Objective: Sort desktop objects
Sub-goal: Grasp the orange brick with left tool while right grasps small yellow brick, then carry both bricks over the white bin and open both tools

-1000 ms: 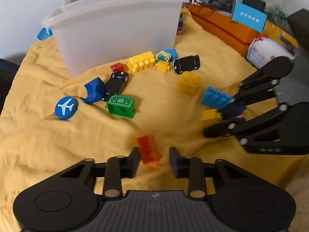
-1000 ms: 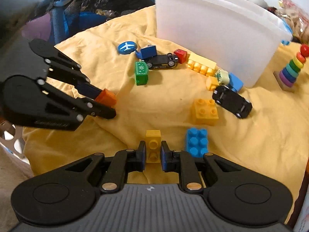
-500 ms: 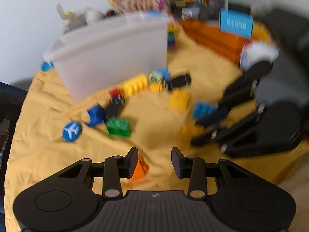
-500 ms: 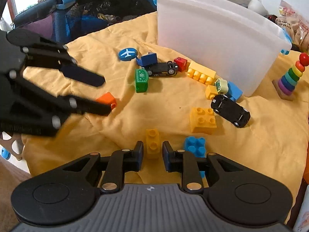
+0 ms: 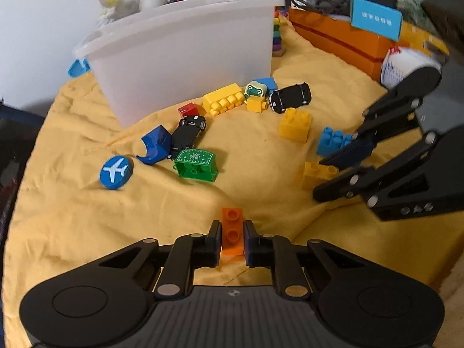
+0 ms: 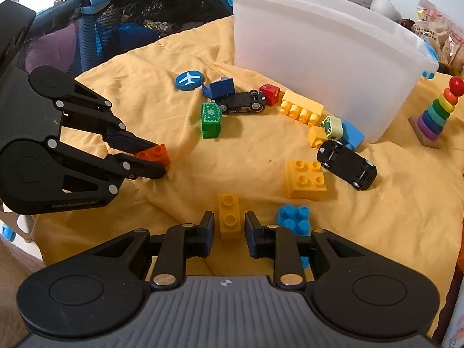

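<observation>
Yellow cloth (image 5: 72,217) covers table, toys scattered before white bin (image 5: 185,55). Left gripper (image 5: 232,239) clamped on orange brick (image 5: 232,230), pads pressing both sides; brick's far end sticks out past fingertips. Right gripper (image 6: 229,229) straddles yellow brick (image 6: 229,216) lying on cloth, jaws apart, small gap each side, pads seemingly not touching. Blue brick (image 6: 293,219) just right of it; big yellow block (image 6: 306,178) beyond.

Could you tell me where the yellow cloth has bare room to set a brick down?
Bare cloth lies on the near side of the airplane disc, and between the green block and big yellow brick. Along the white bin it is crowded.
</observation>
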`<state>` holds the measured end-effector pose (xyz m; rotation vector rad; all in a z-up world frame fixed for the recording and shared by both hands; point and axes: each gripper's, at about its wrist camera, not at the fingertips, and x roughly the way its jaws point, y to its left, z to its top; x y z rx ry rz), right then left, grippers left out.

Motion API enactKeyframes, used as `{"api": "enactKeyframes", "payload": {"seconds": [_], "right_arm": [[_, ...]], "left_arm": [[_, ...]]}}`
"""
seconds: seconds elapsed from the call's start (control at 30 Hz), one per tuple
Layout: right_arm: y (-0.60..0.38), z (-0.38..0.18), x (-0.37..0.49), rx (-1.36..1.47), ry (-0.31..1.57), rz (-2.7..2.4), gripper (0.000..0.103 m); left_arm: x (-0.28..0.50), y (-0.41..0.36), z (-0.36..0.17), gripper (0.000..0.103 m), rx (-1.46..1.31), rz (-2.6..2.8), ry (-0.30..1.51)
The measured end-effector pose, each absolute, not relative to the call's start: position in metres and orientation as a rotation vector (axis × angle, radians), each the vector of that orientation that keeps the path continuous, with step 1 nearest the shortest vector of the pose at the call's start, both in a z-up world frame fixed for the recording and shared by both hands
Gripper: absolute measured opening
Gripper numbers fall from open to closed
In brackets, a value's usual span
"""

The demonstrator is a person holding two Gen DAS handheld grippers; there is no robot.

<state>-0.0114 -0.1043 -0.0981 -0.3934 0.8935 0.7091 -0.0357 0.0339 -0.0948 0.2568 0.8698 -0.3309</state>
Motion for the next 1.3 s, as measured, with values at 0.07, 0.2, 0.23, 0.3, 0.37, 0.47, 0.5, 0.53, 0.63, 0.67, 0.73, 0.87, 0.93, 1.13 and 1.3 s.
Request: {"api": "enactKeyframes", "payload": {"seconds": [0.07,0.2,0.23,0.3,0.37,0.47,0.5,0.53,0.63,0.67,0.73,0.87,0.93,1.13,1.3], "right_arm": [[-0.102,-0.1,-0.009,-0.395,0.905,0.709,0.026],[-0.1,-0.103,-0.008,-0.373,0.911,0.725,0.017],[-0.099,-0.102,-0.009,-0.376,0.909,0.724,0.017],[-0.1,-0.1,-0.01,-0.371,0.907,0.723,0.017],[-0.101,-0.096,-0.009,-0.365,0.896,0.71,0.017],[-0.104,-0.079,0.002,-0.332,0.86,0.673,0.017],[-0.106,-0.071,0.008,-0.318,0.835,0.66,0.017],[-0.107,-0.06,0.015,-0.311,0.8,0.644,0.017],[-0.107,-0.021,0.034,-0.294,0.676,0.6,0.017],[-0.106,-0.011,0.039,-0.285,0.643,0.59,0.017],[-0.104,0.007,0.048,-0.262,0.587,0.569,0.017],[-0.098,0.028,0.067,-0.246,0.529,0.535,0.017],[-0.096,0.037,0.076,-0.244,0.498,0.513,0.017],[-0.094,0.044,0.11,-0.221,0.437,0.437,0.017],[-0.097,0.017,0.137,-0.189,0.521,0.393,0.02]], "left_arm": [[-0.036,0.038,-0.095,0.017,0.215,-0.345,0.879],[-0.033,0.046,-0.09,0.017,0.158,-0.37,0.89],[-0.031,0.048,-0.087,0.017,0.137,-0.374,0.888],[-0.027,0.052,-0.076,0.017,0.103,-0.377,0.868],[-0.02,0.056,-0.058,0.017,0.068,-0.382,0.825],[-0.003,0.063,-0.023,0.017,0.04,-0.38,0.733],[0.004,0.065,-0.011,0.017,0.035,-0.38,0.701],[0.013,0.067,0.003,0.017,0.031,-0.38,0.661],[0.032,0.067,0.033,0.017,0.051,-0.379,0.565],[0.039,0.067,0.041,0.017,0.051,-0.381,0.541],[0.053,0.068,0.054,0.017,0.037,-0.39,0.515],[0.081,0.063,0.073,0.017,0.015,-0.403,0.469],[0.097,0.059,0.077,0.017,0.019,-0.4,0.45],[0.145,0.045,0.053,0.018,0.1,-0.345,0.471],[0.154,0.044,0.026,0.036,0.176,-0.338,0.54]]}}
